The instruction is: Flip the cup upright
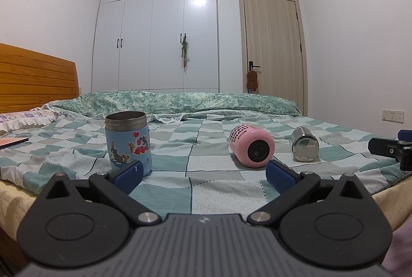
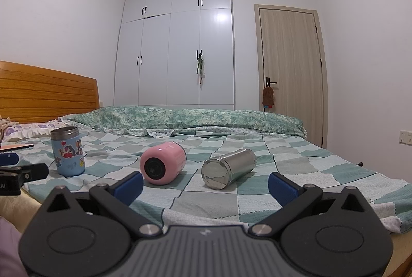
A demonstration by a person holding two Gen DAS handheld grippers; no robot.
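Note:
Three cups are on the checked bedspread (image 1: 206, 184). A blue cartoon cup (image 1: 127, 144) stands upright, mouth up; it also shows in the right wrist view (image 2: 68, 152). A pink cup (image 1: 252, 147) lies on its side, base toward me, also in the right wrist view (image 2: 163, 163). A steel cup (image 1: 305, 144) lies on its side, also in the right wrist view (image 2: 228, 168). My left gripper (image 1: 204, 175) is open and empty, short of the blue and pink cups. My right gripper (image 2: 206, 185) is open and empty, short of the pink and steel cups.
A wooden headboard (image 1: 36, 78) and pillows are at the left. A folded green quilt (image 1: 180, 101) lies along the far side. A flat pink book (image 1: 13, 141) lies at the left. The bed's near edge (image 1: 15, 197) is just below the grippers.

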